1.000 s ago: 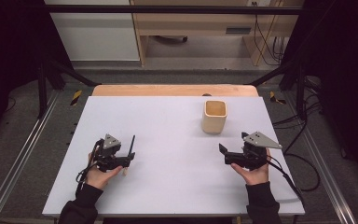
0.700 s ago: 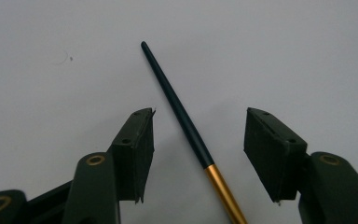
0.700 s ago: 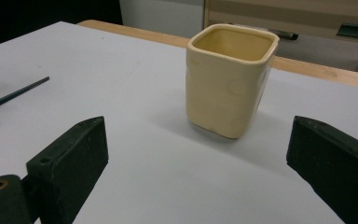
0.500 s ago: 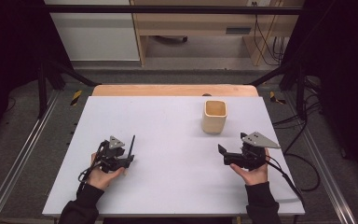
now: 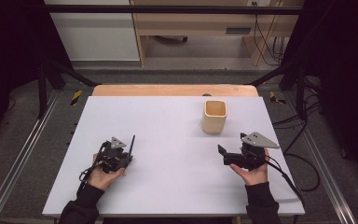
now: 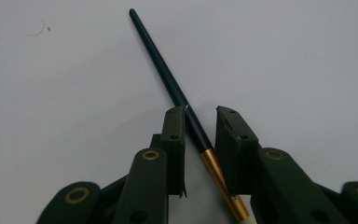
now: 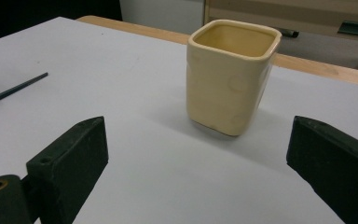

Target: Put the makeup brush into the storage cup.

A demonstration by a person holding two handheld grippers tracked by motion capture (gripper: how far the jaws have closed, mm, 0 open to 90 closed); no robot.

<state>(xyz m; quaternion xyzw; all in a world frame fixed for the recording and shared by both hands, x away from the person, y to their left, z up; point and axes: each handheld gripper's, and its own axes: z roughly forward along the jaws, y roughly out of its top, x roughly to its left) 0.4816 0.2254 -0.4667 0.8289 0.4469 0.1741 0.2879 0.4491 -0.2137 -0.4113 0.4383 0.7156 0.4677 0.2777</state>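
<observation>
Left gripper [image 6: 200,135]: jaws just closing around thin dark paintbrush with gold ferrule [image 6: 177,93], left pad touching handle, right pad apart; brush flat on white table [image 5: 168,126], well left of cup. Right gripper [image 7: 200,154]: jaws wide, empty, facing cream square ceramic cup [image 7: 230,74]. Judgement: grasp nearly made; lift and drop into cup remain.
</observation>
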